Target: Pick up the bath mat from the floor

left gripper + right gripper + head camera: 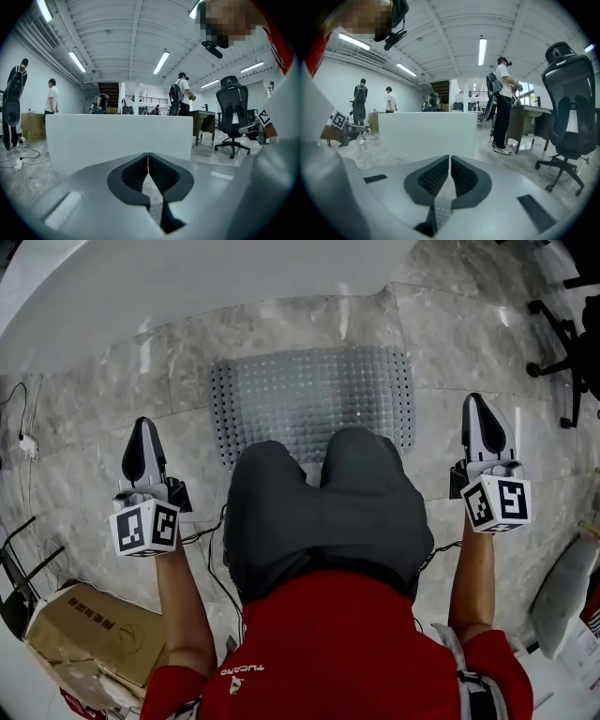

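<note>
Pressing flat together, the dark ribbed pads (135,175) of the left gripper (148,155) leave no gap and pinch nothing. The pads (464,177) of the right gripper (449,158) meet in the same way and are also empty. In the head view the left gripper (143,425) hangs at 9 o'clock and the right gripper (474,401) at 3 o'clock. Both point toward 12 o'clock, each on a bare forearm, with its marker cube (145,527) nearest the hand. Between them the person's knees (323,507), in grey trousers, fill the centre. The bath mat (314,395), a translucent grey sheet studded with small bumps, lies flat on the marble floor (112,409) at 12 o'clock. Its near edge is hidden behind the knees, and neither gripper touches it. Beyond the mat, from 10 to 12 o'clock, runs the curved rim of a white fixture (187,287); both gripper views face its white side, straight ahead of the jaws. A cardboard box (89,634) sits at 7 o'clock and a black office chair (567,343) at 2 o'clock.
</note>
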`<state>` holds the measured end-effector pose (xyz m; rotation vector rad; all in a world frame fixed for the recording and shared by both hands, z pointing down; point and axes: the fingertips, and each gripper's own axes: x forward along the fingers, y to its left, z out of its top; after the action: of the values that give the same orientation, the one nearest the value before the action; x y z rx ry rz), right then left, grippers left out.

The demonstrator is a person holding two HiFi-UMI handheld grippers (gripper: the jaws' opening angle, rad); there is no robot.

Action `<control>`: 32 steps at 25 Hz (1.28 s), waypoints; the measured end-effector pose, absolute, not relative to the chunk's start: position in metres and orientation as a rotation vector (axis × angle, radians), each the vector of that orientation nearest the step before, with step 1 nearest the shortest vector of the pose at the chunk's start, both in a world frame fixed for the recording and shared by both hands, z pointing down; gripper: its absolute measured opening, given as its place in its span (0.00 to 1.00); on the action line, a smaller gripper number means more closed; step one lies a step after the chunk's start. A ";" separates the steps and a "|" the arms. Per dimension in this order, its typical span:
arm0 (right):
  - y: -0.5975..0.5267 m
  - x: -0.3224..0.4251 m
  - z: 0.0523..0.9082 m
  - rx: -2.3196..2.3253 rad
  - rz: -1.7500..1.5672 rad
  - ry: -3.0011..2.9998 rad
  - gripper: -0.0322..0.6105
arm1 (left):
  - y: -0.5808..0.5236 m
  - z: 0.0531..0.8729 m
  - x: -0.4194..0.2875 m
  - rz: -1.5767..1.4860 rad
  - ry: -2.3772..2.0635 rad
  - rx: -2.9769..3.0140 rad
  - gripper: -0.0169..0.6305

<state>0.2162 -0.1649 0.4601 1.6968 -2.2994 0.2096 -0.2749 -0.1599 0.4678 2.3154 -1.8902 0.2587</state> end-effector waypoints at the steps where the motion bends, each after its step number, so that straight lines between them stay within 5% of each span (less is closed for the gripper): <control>1: -0.166 0.217 0.467 1.695 0.213 -2.298 0.05 | -0.160 0.476 -0.275 0.259 -1.879 2.310 0.04; 15: -0.172 0.225 0.547 1.642 0.277 -2.254 0.06 | -0.161 0.567 -0.284 0.292 -1.798 2.220 0.08; 19: -0.177 0.229 0.580 1.599 0.366 -2.228 0.18 | -0.169 0.600 -0.283 0.347 -1.735 2.192 0.14; 32: -0.185 0.246 0.712 1.454 0.676 -2.087 0.37 | -0.180 0.753 -0.283 0.704 -1.513 1.987 0.36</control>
<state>0.2463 -0.1846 0.7118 1.4535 -2.0872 0.6762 -0.2831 -0.1798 0.7525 1.9868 -1.5131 0.7042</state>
